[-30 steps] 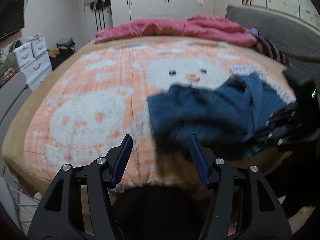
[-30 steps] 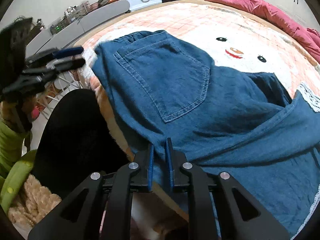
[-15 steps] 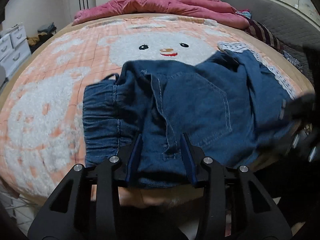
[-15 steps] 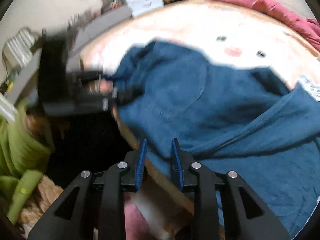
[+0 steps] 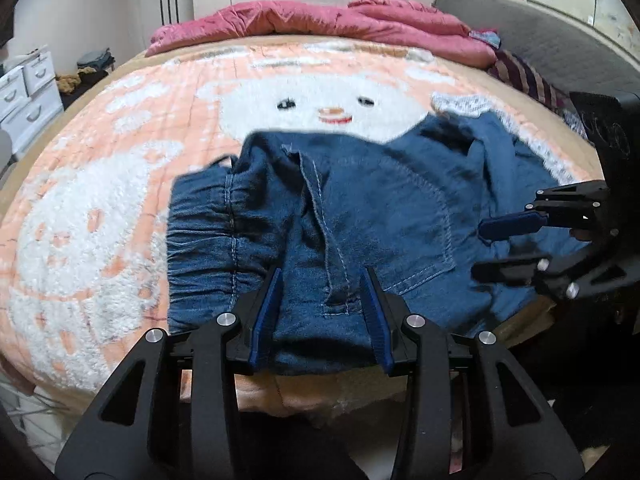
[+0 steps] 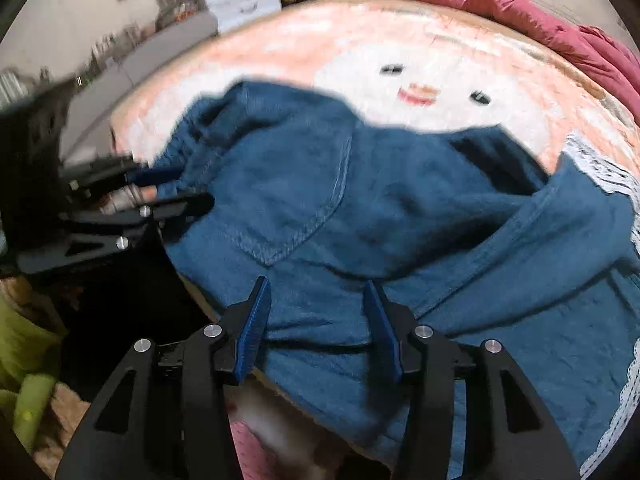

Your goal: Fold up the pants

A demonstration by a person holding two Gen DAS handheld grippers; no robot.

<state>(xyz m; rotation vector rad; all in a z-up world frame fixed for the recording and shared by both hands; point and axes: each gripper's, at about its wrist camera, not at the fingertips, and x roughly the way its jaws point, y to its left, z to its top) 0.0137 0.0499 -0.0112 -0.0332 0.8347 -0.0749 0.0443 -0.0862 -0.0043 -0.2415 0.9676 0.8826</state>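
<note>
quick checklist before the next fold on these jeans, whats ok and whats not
1. Left gripper open over the near edge of the pants: ok.
2. Right gripper open, no denim pinched: ok.
3. Pants lying flat: not ok, one layer lies folded over the elastic waistband and the cloth is rumpled.
4. Pants fully on the bed blanket: not ok, the near edge hangs past the bed edge.
5. Lace-trimmed hem spread out: cannot tell, partly out of view.
6. Grippers apart from each other: ok.
</note>
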